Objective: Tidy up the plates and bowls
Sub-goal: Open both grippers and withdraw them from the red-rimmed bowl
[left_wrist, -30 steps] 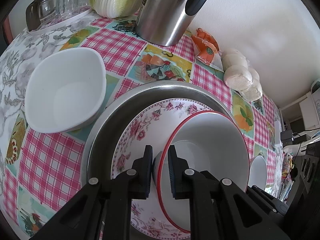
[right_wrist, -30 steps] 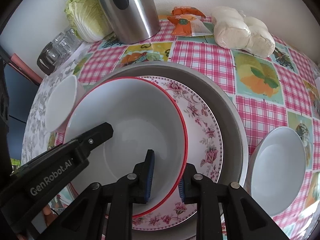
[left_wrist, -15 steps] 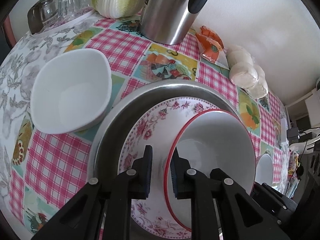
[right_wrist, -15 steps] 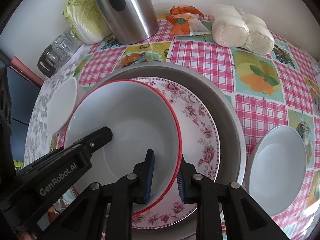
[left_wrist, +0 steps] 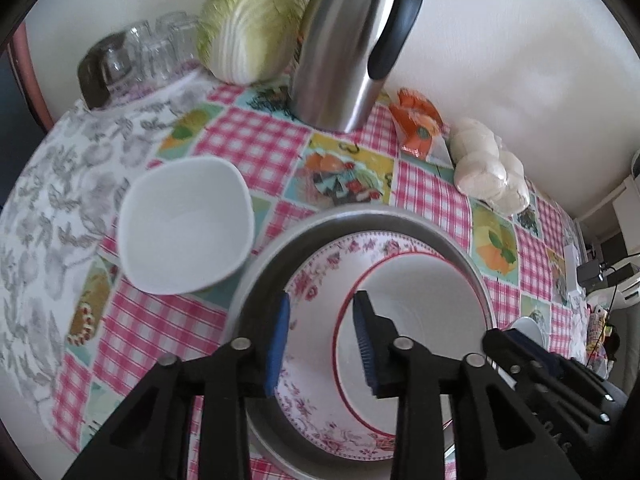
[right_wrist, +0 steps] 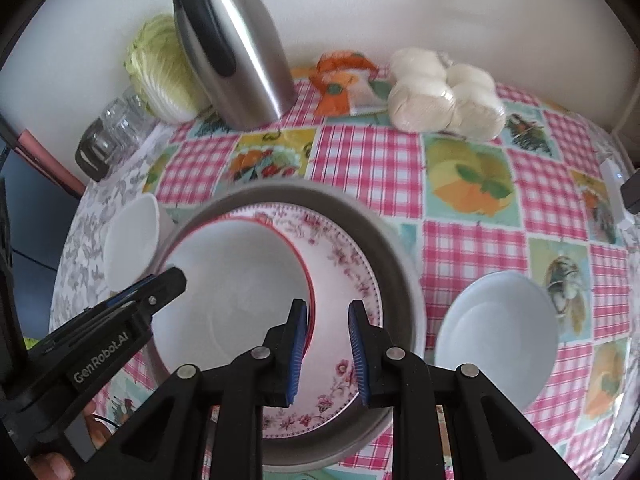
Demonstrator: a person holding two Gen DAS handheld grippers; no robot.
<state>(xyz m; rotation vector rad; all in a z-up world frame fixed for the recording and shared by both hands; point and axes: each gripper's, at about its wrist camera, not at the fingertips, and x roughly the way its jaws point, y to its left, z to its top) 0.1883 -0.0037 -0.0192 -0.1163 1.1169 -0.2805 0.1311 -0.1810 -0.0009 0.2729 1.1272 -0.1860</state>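
The red-rimmed bowl [right_wrist: 236, 300] now sits inside the floral plate [right_wrist: 344, 280], which lies in the metal pan [right_wrist: 400, 264] on the desk [right_wrist: 368, 164]. A second ago both tools gripped that bowl's rim from opposite sides; now both have let go.

The left tool [left_wrist: 320, 340] has just been opening: its pads stand apart, one over the plate, the other over the bowl's inside, with the rim between them in view but untouched, and the tool looks lifted clear. The right tool [right_wrist: 324, 348] has also eased off. Its jaws are narrowly apart, and the rim on its side appears just beside the left pad rather than pinched; the gap between the pads shows only the plate. Both views show more of the desk than before, so both hands have risen.

By my reading, the bowl's placement is finished and the stack of pan, plate and bowl is settled. Two loose pieces are left: the squarish white bowl [left_wrist: 184, 228] just beside the pan's left edge and the round white bowl [right_wrist: 496, 340] near its right. Those look like the next things to gather.
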